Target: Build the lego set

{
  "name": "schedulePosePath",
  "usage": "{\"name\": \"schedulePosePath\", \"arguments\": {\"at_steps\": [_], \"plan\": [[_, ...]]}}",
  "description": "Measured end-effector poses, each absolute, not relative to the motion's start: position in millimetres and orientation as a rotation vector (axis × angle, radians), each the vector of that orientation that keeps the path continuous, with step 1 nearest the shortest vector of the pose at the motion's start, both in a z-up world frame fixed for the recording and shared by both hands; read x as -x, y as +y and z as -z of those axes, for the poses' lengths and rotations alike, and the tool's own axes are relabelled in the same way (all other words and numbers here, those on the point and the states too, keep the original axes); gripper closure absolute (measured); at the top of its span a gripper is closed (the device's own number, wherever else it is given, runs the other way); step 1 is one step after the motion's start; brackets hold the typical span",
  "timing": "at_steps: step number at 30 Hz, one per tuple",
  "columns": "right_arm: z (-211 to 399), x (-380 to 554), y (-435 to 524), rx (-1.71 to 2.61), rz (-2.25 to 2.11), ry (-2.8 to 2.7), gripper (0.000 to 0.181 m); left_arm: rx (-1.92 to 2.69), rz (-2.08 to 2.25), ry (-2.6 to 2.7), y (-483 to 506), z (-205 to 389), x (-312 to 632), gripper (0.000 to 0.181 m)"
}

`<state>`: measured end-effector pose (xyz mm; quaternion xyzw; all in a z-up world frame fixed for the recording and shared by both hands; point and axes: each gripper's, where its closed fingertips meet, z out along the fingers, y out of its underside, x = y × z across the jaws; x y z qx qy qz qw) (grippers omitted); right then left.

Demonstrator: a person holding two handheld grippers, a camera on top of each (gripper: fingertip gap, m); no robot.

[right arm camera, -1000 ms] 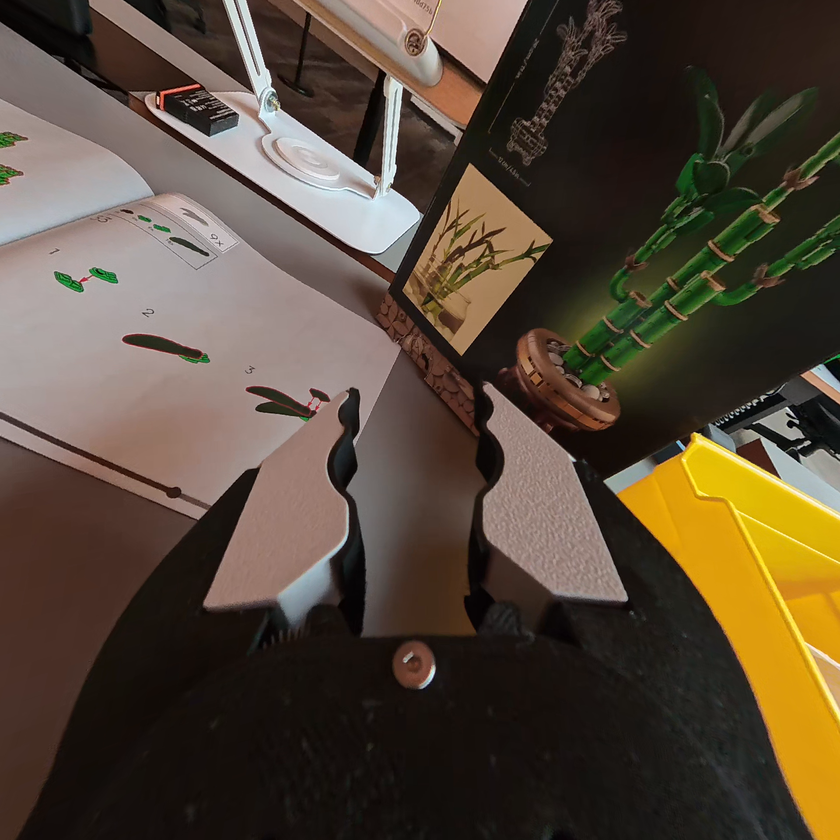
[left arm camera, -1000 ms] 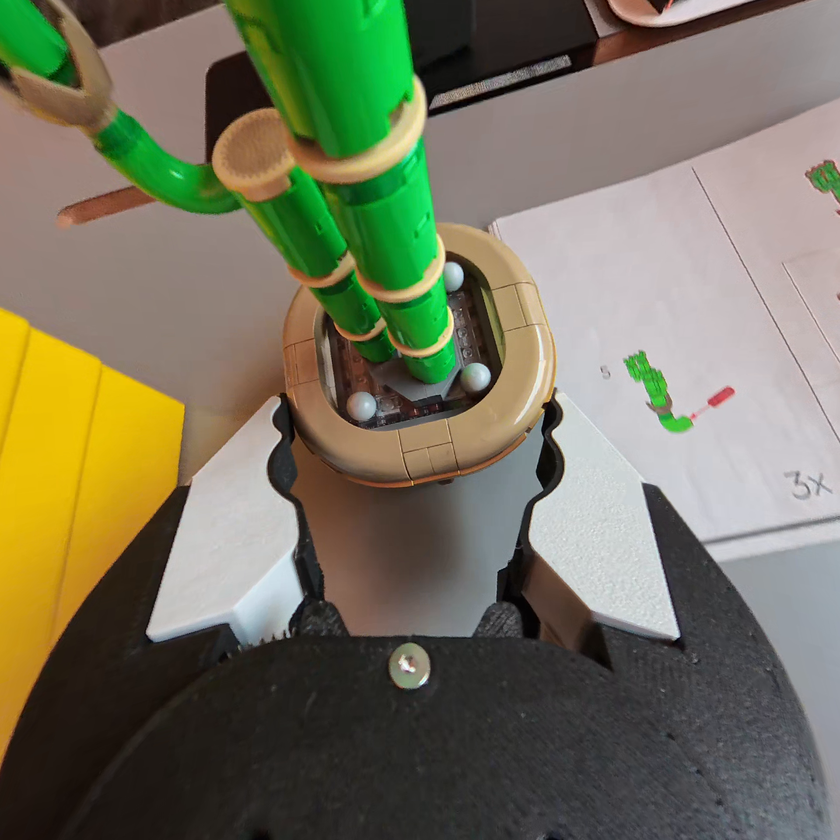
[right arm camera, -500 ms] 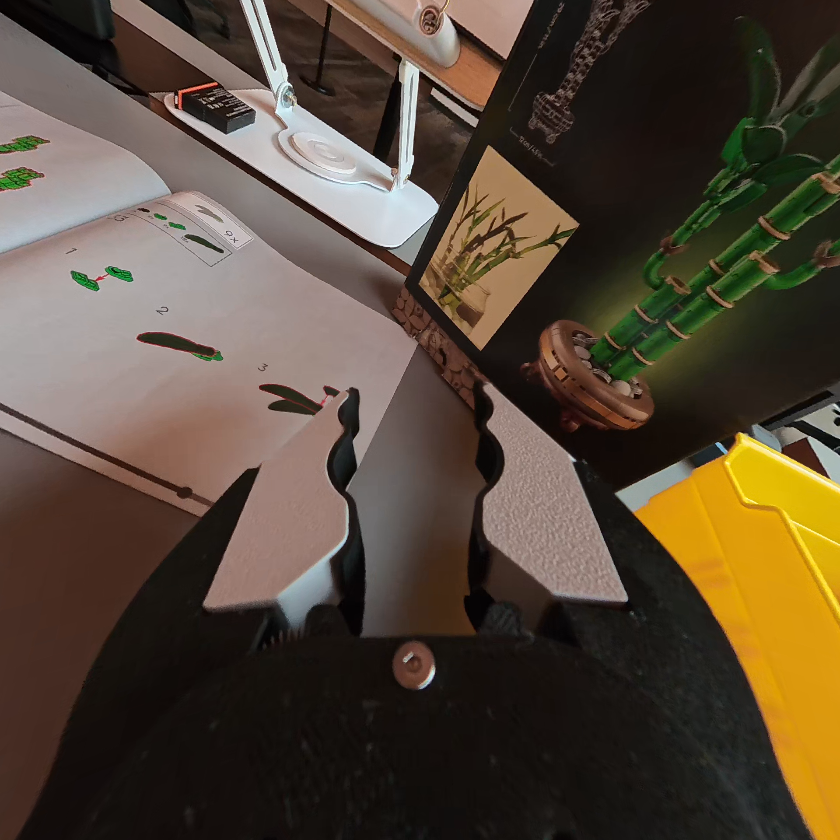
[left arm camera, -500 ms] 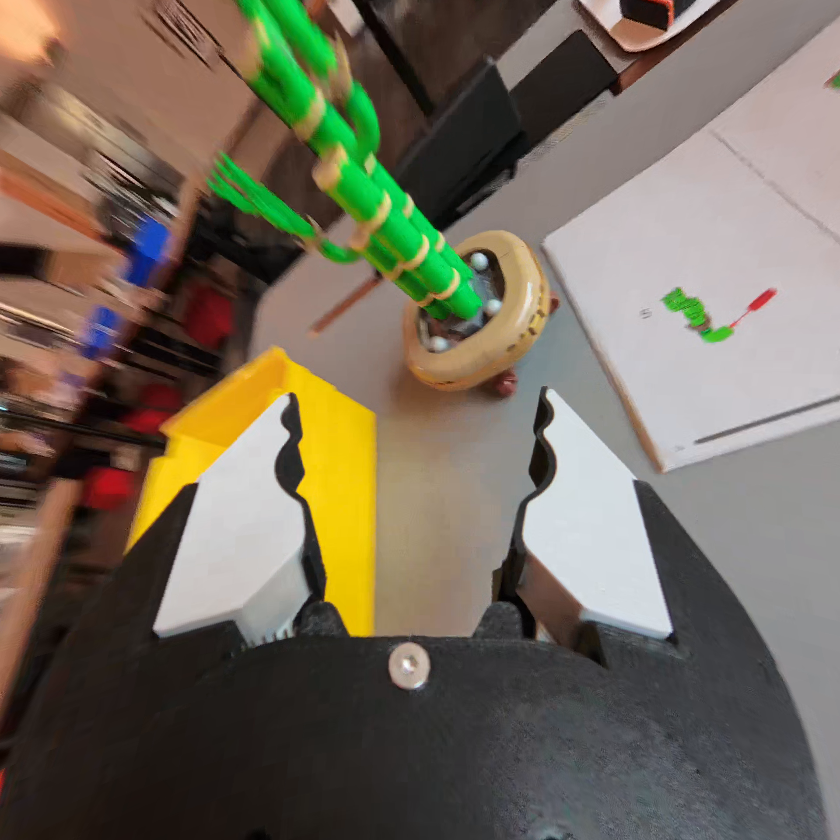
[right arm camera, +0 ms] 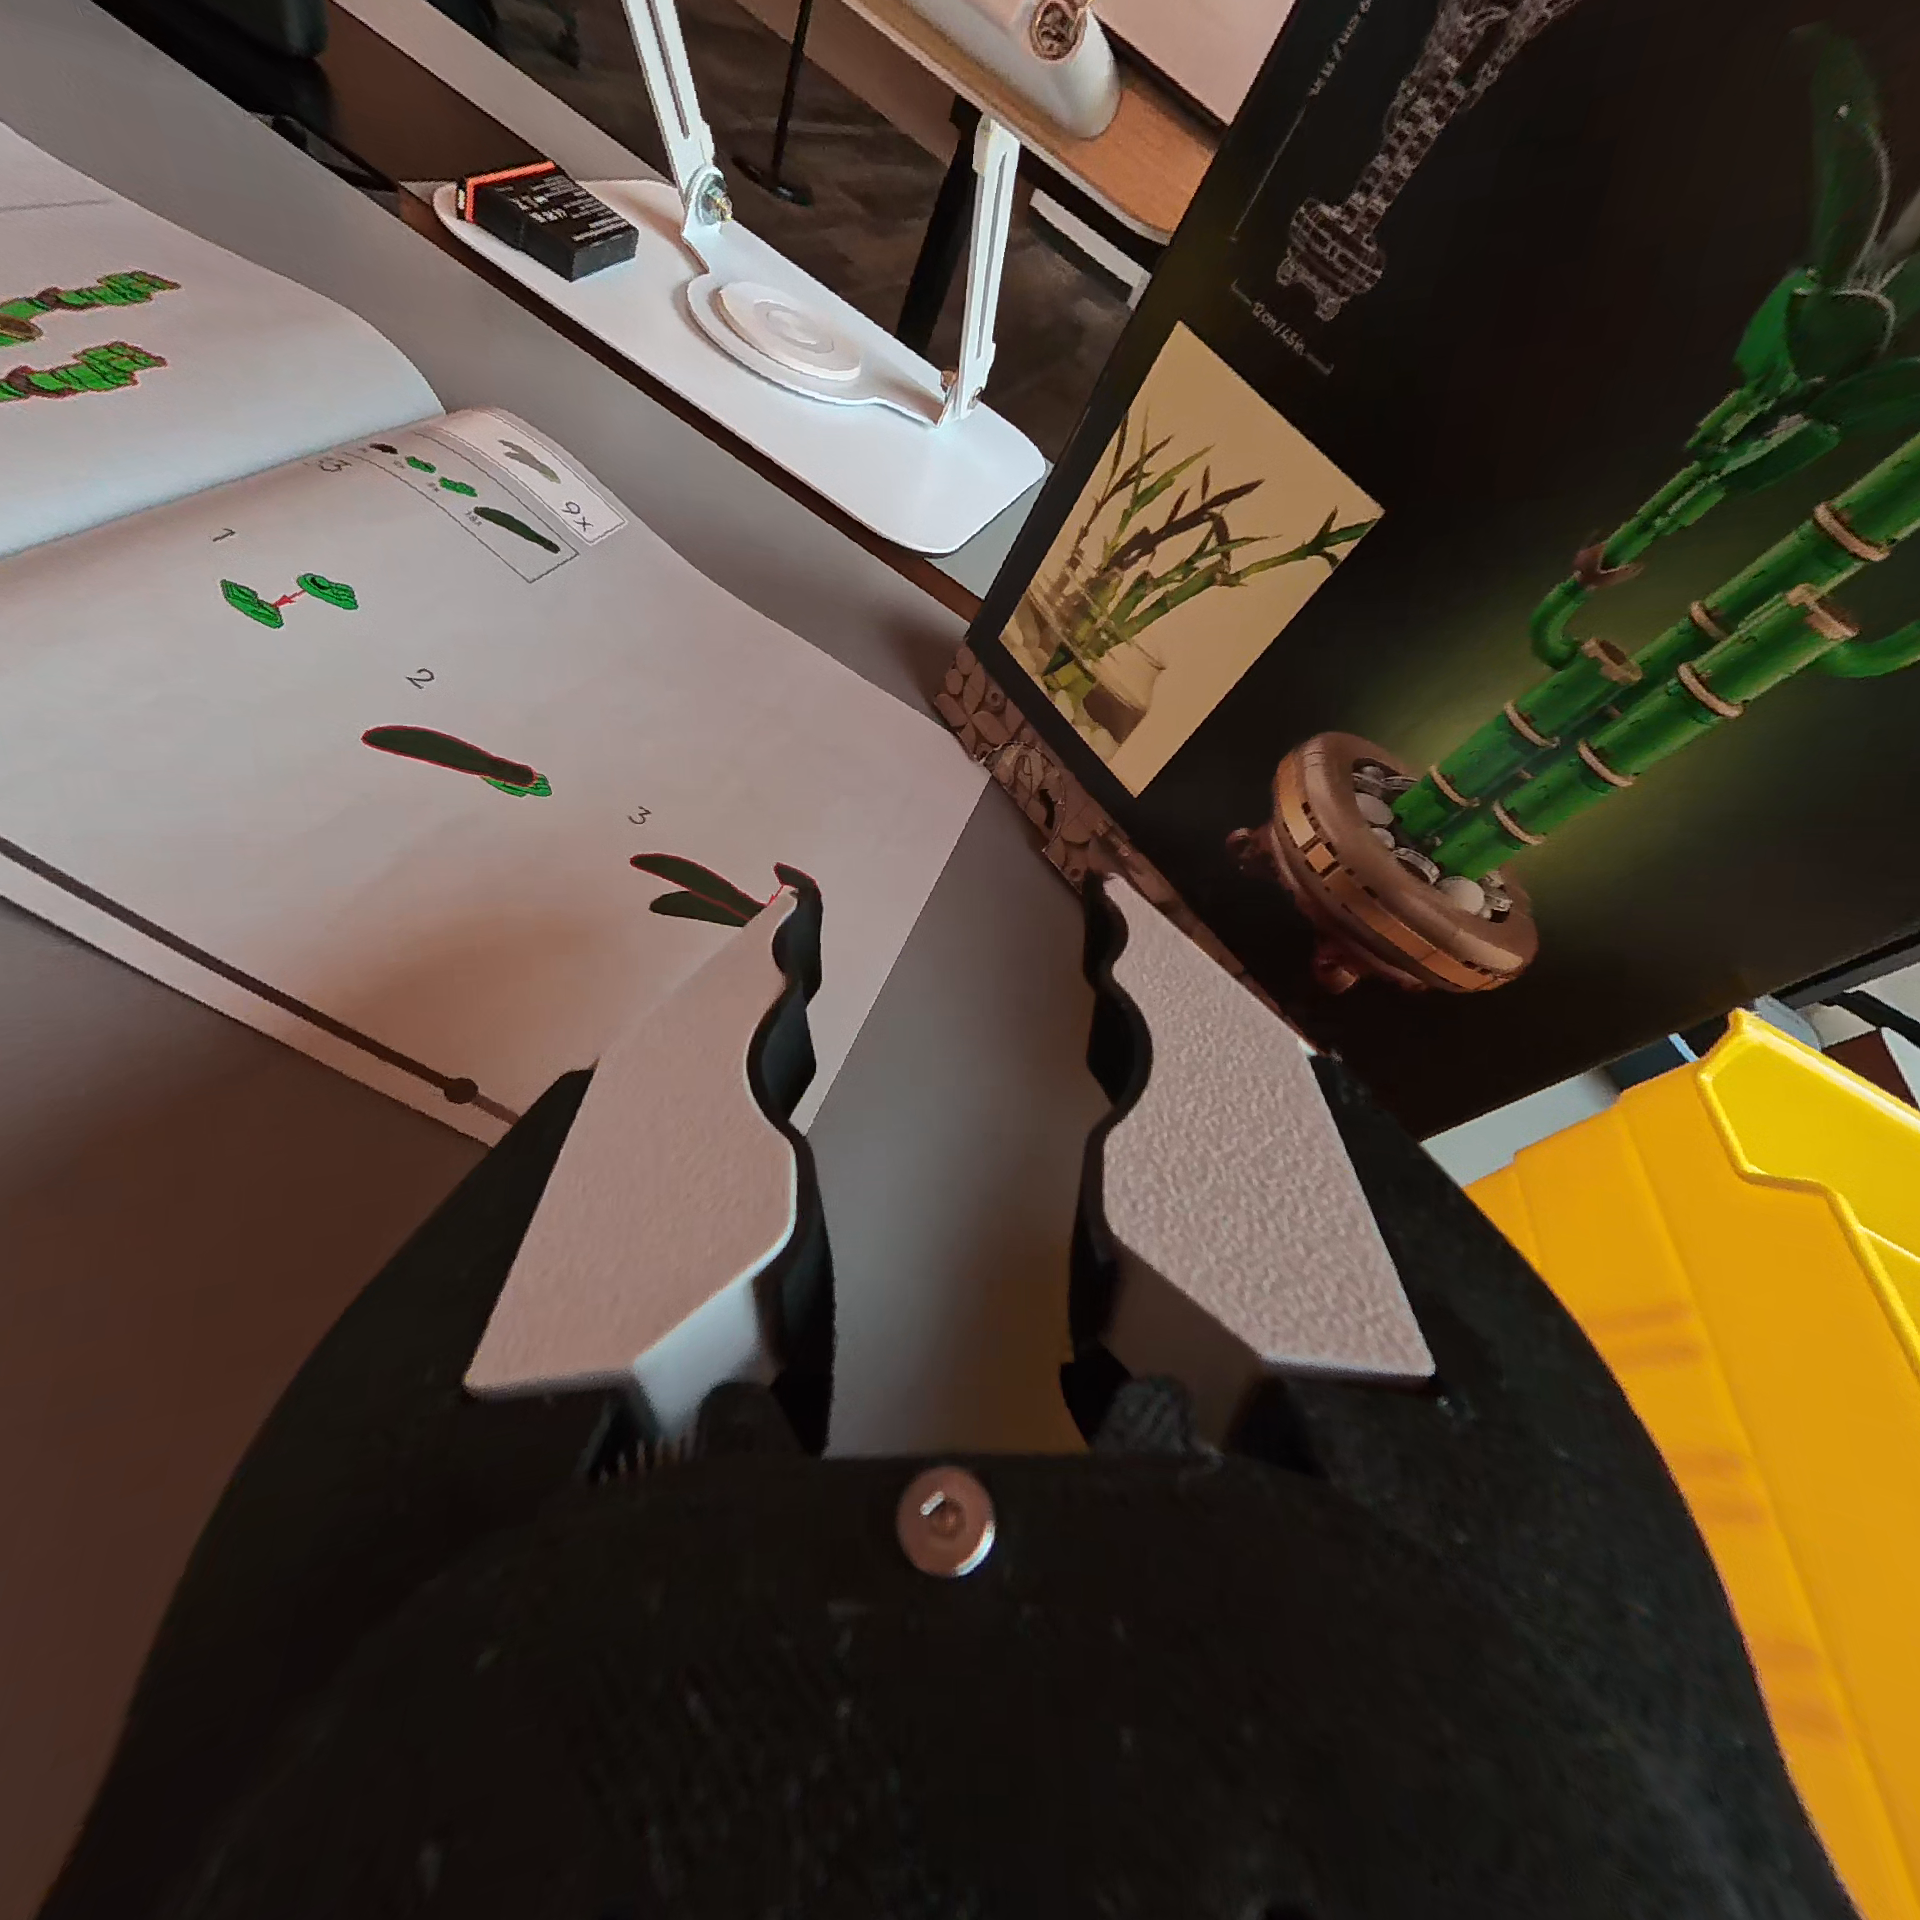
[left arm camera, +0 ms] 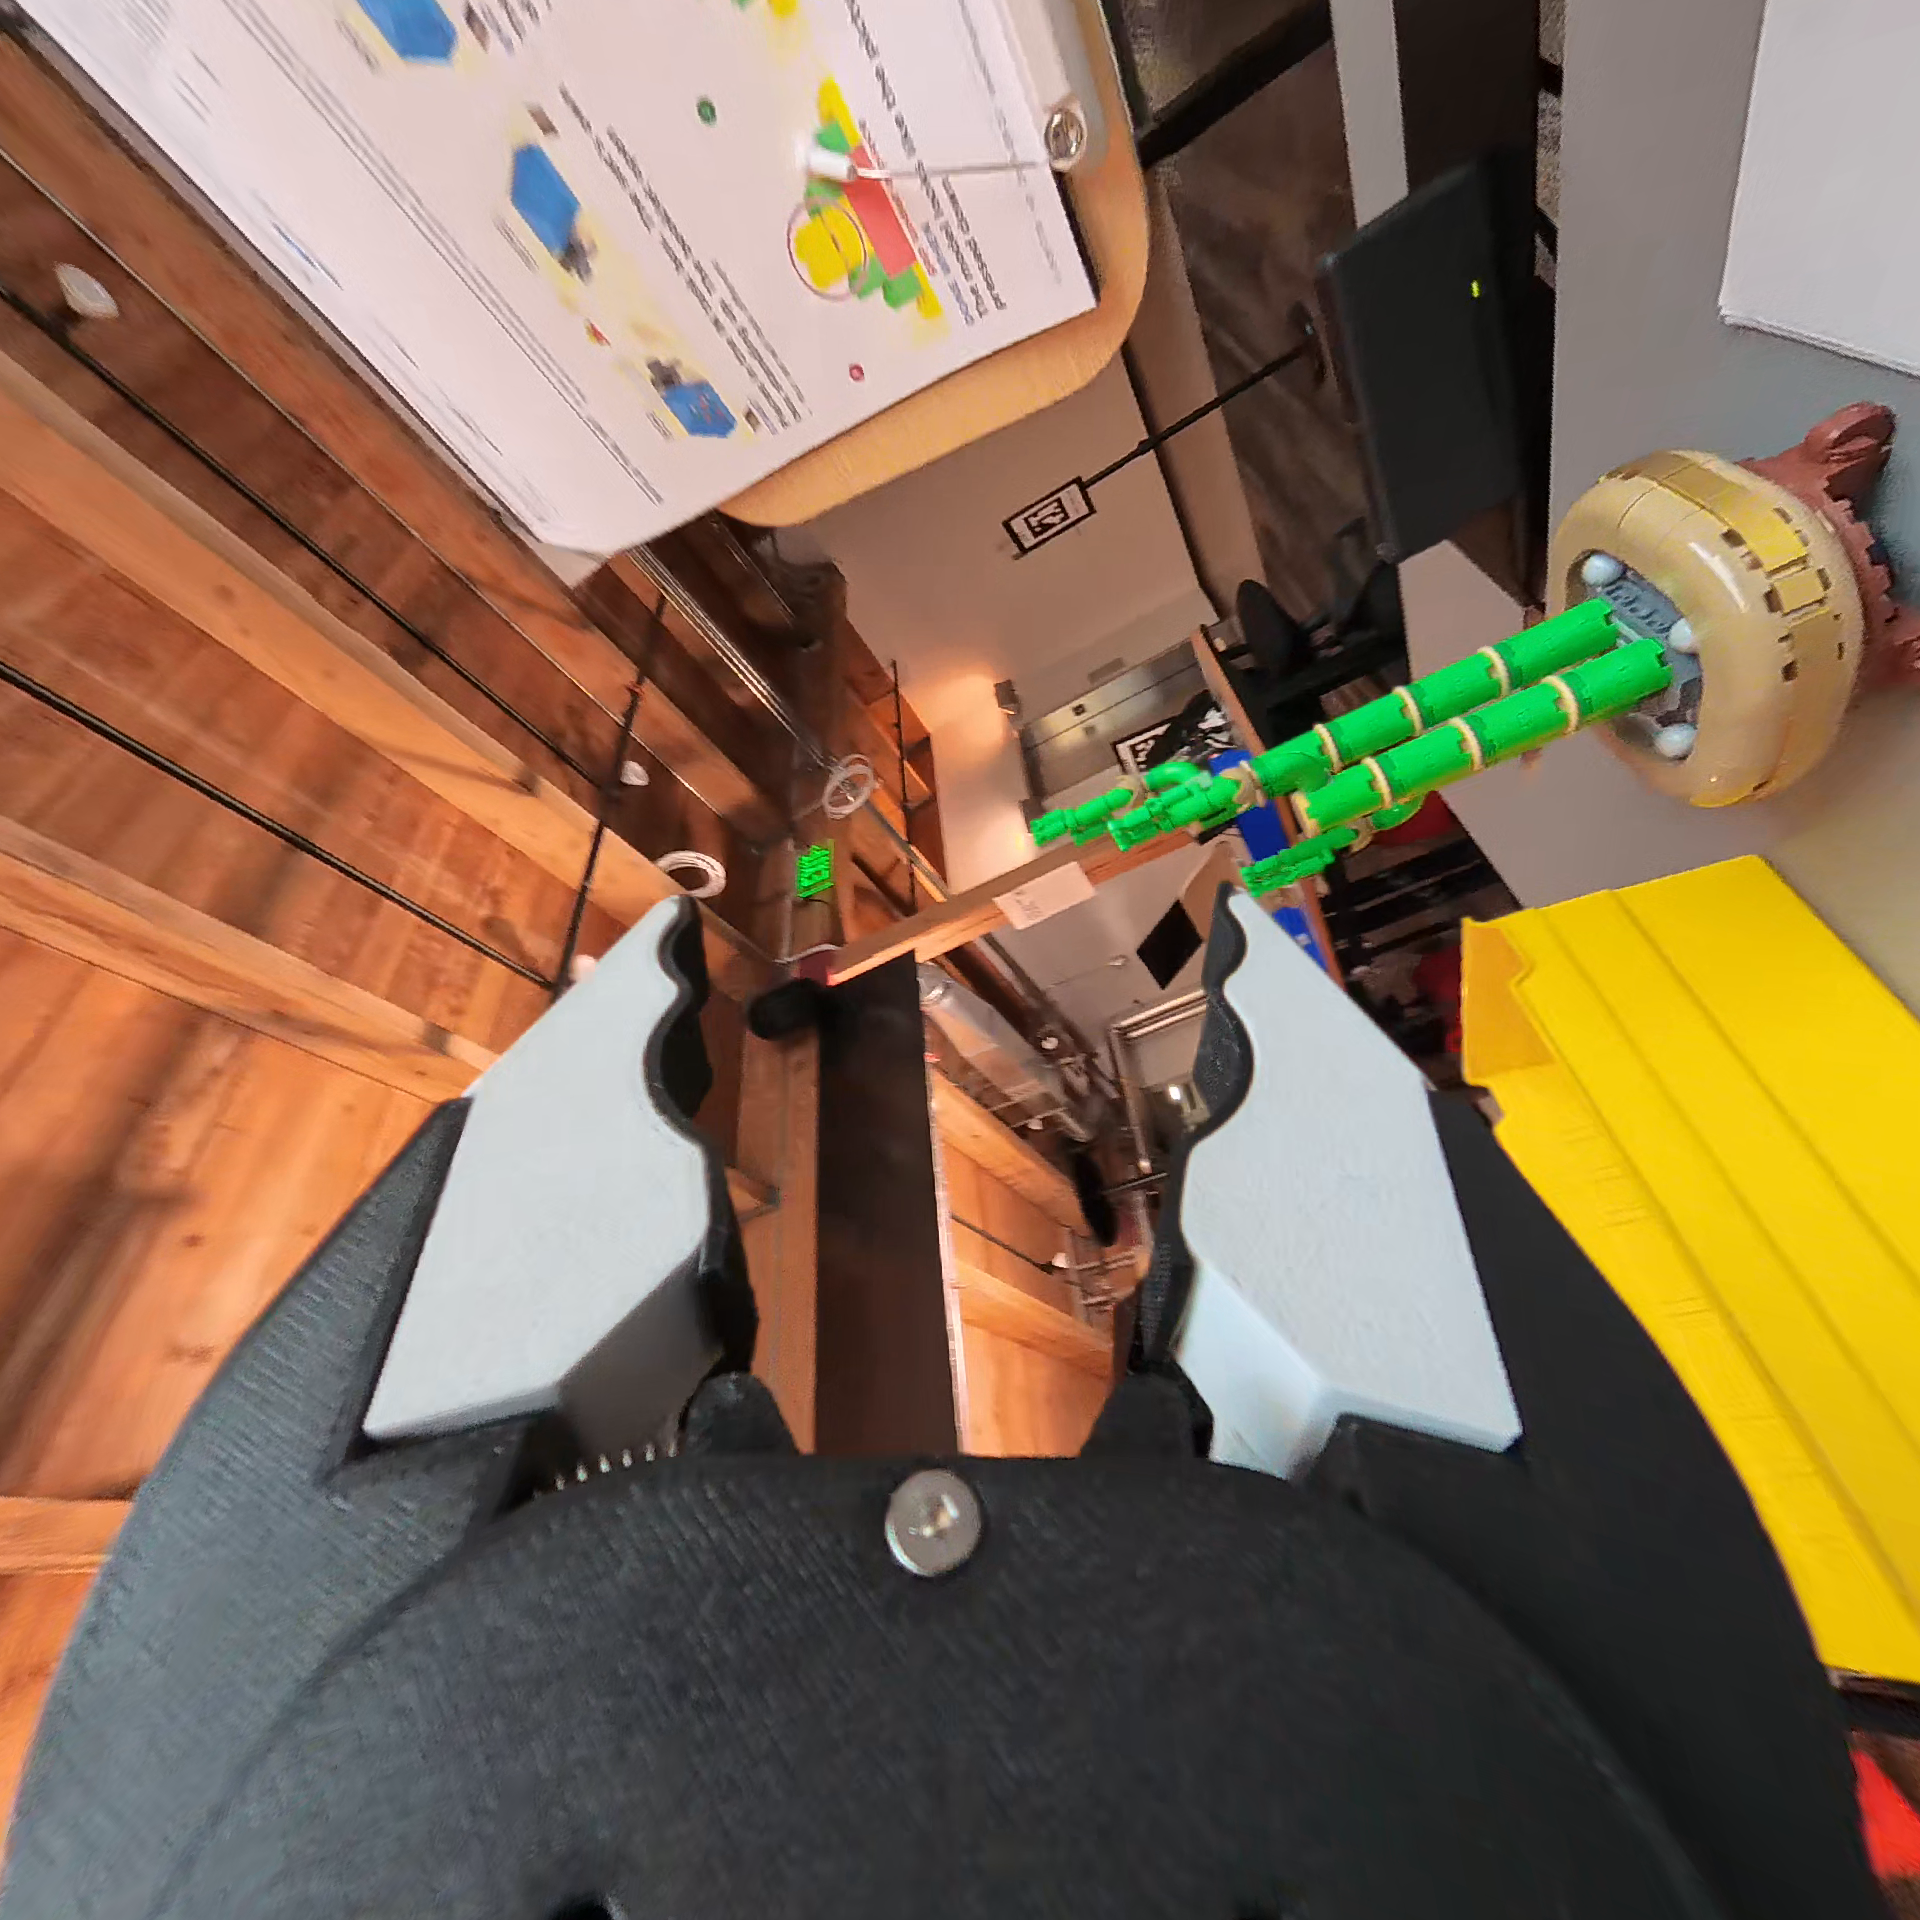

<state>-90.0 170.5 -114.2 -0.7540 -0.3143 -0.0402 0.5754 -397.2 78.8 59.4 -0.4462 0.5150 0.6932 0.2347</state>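
Note:
The lego bamboo model stands on the grey table at the right of the rolled left wrist view: a tan round pot on brown feet, with green stalks ringed in tan. My left gripper is open and empty, lifted well away from the model and pointing toward the room. My right gripper is open and empty, low over the grey table between the open instruction booklet and the black set box.
A yellow bin shows beside the model in the left wrist view and at the right edge of the right wrist view. A white lamp base holding a small black box sits beyond the booklet. Wooden beams and a poster board fill the left wrist view. There is about 35 centimetres between the tips of the two grippers. The tan round pot is closer to my left gripper, around 15 centimetres from its tips; the right tips are 40 centimetres off.
My left gripper has let go of the pot, pulled back and rolled sideways, so the model now stands far off at the right. My right gripper has barely shifted.

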Motion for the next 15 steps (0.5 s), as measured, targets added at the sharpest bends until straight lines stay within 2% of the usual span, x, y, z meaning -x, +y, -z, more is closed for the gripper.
{"name": "schedulePosePath", "arguments": {"at_steps": [5,8,10,12,15], "plan": [[114,93,167,1.755,0.098,-0.76,0.131,1.178,-1.906,1.446,69,-60,377,0.089],[113,95,166,1.759,0.059,-0.754,0.131,1.373,-1.754,1.365,59,-52,383,0.091],[112,97,164,1.769,-0.004,-0.728,0.131,1.718,-1.448,1.196,45,-26,396,0.087],[109,96,164,1.772,-0.055,-0.687,0.13,2.059,-0.969,0.955,24,15,394,0.082],[101,94,165,1.742,-0.081,-0.646,0.125,2.18,-0.286,0.551,-4,48,377,0.081]]}}
